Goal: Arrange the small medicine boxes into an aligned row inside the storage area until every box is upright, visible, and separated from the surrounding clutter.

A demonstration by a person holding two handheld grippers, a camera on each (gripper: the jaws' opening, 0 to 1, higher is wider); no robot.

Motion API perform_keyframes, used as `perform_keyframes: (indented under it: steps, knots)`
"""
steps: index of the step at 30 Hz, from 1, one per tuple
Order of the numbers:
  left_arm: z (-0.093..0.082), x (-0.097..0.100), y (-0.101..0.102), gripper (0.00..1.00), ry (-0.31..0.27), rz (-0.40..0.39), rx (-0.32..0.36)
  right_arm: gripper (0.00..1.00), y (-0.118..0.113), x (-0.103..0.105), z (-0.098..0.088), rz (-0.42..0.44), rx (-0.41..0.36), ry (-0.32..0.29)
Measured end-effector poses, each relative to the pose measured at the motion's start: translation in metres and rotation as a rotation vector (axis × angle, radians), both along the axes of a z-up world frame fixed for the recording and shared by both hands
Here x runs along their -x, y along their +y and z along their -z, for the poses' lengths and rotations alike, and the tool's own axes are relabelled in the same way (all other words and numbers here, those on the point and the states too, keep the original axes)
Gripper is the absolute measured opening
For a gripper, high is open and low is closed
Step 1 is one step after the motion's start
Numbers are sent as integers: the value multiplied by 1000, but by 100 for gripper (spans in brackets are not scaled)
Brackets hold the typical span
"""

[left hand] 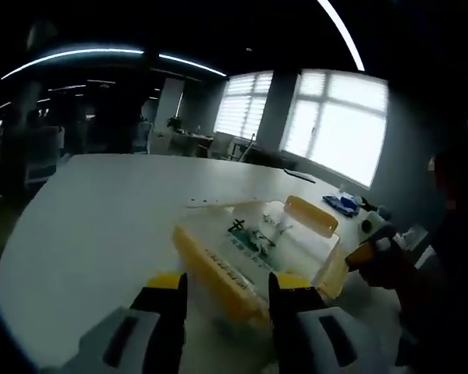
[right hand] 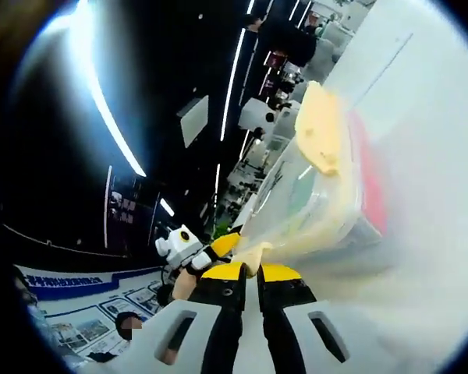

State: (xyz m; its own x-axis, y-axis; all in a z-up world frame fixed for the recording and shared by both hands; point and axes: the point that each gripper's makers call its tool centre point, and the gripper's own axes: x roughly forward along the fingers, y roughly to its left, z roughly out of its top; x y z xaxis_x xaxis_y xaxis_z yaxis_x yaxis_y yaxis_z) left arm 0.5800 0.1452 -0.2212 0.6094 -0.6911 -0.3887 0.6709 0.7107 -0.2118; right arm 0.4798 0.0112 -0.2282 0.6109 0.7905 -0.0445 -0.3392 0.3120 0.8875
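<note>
In the left gripper view the left tongs (left hand: 225, 290) stand wide apart, their yellow-tipped jaws holding nothing. Just ahead of them, between and beyond the tips, sits a clear plastic storage bin (left hand: 296, 245) with yellow latches on the white bench (left hand: 101, 226); its near yellow edge lies right at the jaw tips. Inside the bin lie medicine boxes (left hand: 253, 238), white with dark print, too blurred to count or to tell whether they stand upright. To the right of the bin the right tongs (left hand: 370, 253) come in, their yellow tip at the bin's right edge. Farther off, past the bin, a small blue object (left hand: 342, 204) rests on the bench, and beyond that are bright shuttered windows (left hand: 335, 125).

In the right gripper view the right tongs (right hand: 249, 273) are drawn narrow on a yellow latch of the storage bin (right hand: 327, 195), which rises ahead of them, strongly tilted in this view. To their left the left tongs (right hand: 191, 249) show, white with a yellow tip.
</note>
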Motion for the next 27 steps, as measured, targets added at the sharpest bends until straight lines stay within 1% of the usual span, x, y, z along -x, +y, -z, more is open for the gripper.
perform_keyframes:
  steps: [1, 2, 3, 4, 6, 8, 9, 10, 11, 12, 13, 16, 18, 20, 21, 23, 24, 25, 26, 27]
  knots:
    - [-2, -2, 2, 44, -8, -8, 0, 5, 1, 1, -1, 0, -1, 5]
    - [-7, -6, 2, 45, -3, -32, 43, 5, 4, 3, -2, -4, 10, 8]
    - [-8, -9, 2, 47, 7, -38, 63, 5, 4, 4, -1, -11, 29, 8]
    - [-7, -11, 2, 48, 11, -39, 60, 5, 6, 5, -1, -19, 44, 7]
    - [-2, -14, -2, 49, 24, -38, 48, 5, 8, 6, -2, -29, 46, 5]
    - [7, -14, -3, 50, 37, -29, 22, 4, 15, 10, -6, -56, 56, -12]
    - [6, -14, -4, 48, 57, -45, 69, 5, 18, 12, -4, -63, 74, -6]
    - [7, -12, -4, 45, 64, -36, 89, 5, 18, 12, 2, -62, 96, 5]
    - [6, -8, -6, 42, 62, -9, 109, 5, 21, 16, 4, -73, 97, 12]
    - [7, -6, -6, 40, 79, -14, 127, 6, 21, 19, 4, -69, 98, 12]
    - [8, -5, -8, 40, 84, -17, 134, 6, 21, 20, 5, -68, 104, 8]
    - [8, -2, -12, 41, 82, -19, 138, 6, 20, 21, 3, -57, 105, -7]
    - [8, -2, -14, 43, 64, -17, 119, 6, 22, 20, 3, -50, 111, -8]
    - [7, -5, -13, 43, 52, -16, 110, 6, 25, 18, 8, -50, 140, 1]
    - [8, -6, -14, 44, 52, -18, 109, 7, 26, 18, 8, -49, 143, -7]
    - [7, -8, -13, 44, 41, -13, 94, 7, 28, 17, 11, -44, 148, 4]
    - [7, -7, -13, 43, 41, -11, 91, 7, 30, 20, 14, -58, 174, 10]
    - [7, -5, -12, 42, 39, -11, 90, 6, 30, 21, 16, -69, 216, -21]
    - [6, -3, -11, 41, 36, -7, 88, 7, 28, 24, 18, -71, 262, -28]
    - [6, -3, -9, 40, 34, -3, 89, 9, -11, 8, 14, -72, 297, -56]
